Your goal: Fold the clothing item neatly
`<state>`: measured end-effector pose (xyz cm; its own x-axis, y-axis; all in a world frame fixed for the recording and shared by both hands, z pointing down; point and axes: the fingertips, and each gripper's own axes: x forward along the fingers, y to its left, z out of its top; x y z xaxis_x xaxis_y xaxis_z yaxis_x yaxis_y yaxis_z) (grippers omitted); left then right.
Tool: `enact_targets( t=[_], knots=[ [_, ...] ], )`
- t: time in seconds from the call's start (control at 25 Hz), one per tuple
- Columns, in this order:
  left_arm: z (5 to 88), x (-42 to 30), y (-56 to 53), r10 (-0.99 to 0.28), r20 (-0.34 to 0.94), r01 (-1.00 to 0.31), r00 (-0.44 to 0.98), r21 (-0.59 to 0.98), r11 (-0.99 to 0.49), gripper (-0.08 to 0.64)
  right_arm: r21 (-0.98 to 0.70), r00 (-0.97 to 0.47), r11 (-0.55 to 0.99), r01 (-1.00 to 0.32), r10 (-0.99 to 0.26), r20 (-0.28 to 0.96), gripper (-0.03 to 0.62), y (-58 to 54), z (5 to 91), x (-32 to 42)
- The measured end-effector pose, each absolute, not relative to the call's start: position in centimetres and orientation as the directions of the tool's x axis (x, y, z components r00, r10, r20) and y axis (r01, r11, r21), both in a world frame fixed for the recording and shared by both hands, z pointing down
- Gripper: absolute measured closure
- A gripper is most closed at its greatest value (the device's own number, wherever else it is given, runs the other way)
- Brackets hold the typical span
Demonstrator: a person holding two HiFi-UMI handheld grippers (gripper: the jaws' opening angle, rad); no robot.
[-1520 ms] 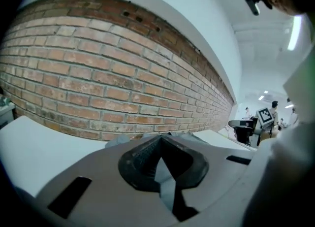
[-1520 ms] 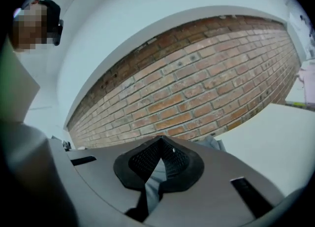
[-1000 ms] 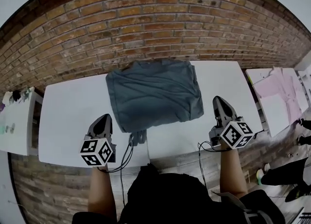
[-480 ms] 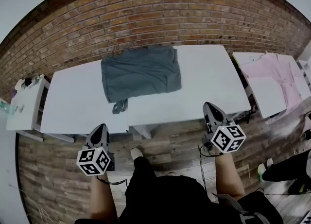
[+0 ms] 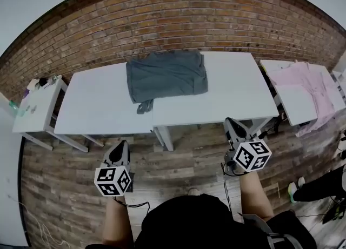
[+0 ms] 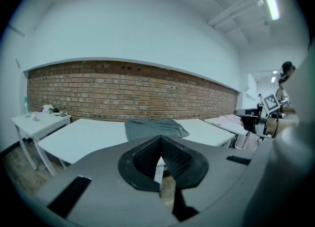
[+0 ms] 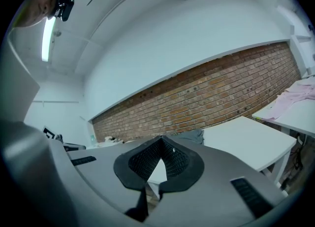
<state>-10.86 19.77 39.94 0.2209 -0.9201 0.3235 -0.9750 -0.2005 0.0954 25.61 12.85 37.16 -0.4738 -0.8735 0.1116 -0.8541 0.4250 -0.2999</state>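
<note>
Jaws: you are holding left gripper (image 5: 121, 146) and right gripper (image 5: 230, 122) pressed together, empty | Item: grey shirt (image 5: 166, 76) is lying folded upper centre on white table (image 5: 227, 96) | Risk: loose end (image 5: 144, 106) trailing at the near edge is likely spoiling the fold.

Left gripper (image 5: 122, 145) and right gripper (image 5: 230, 122) have backed off the table (image 5: 92, 107).

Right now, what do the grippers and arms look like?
Both the left gripper and right gripper are grey with black ribbed pads, each carrying a white cube of black square markers and a black cable. The person's top is black.
</note>
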Motion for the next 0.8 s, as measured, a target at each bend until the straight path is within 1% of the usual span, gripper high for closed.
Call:
enact_targets(
  t=[0.24, 0.44, 0.64, 0.8],
  knots=[
    [40.4, -15.7, 26.9, -0.919, 0.308, -0.969, 0.246, 0.059, -0.24, 0.561, -0.281, -0.462, 0.42, -0.863, -0.881, 0.103, 0.592, 20.3, 36.2, 18.9],
    [42.3, -20.3, 33.8, -0.909, 0.286, -0.951, 0.304, 0.15, -0.27, 0.561, -0.265, -0.426, 0.384, -0.884, -0.896, 0.124, 0.592, 28.7, 35.9, 13.8],
    [43.7, -22.7, 38.6, -0.902, 0.286, -0.937, 0.324, 0.231, -0.263, 0.561, -0.221, -0.401, 0.364, -0.905, -0.904, 0.151, 0.592, 35.0, 35.3, 11.6],
    [43.9, -22.0, 41.1, -0.898, 0.286, -0.936, 0.335, 0.207, -0.283, 0.561, -0.252, -0.38, 0.339, -0.906, -0.916, 0.132, 0.592, 37.4, 35.0, 12.2]
  ],
)
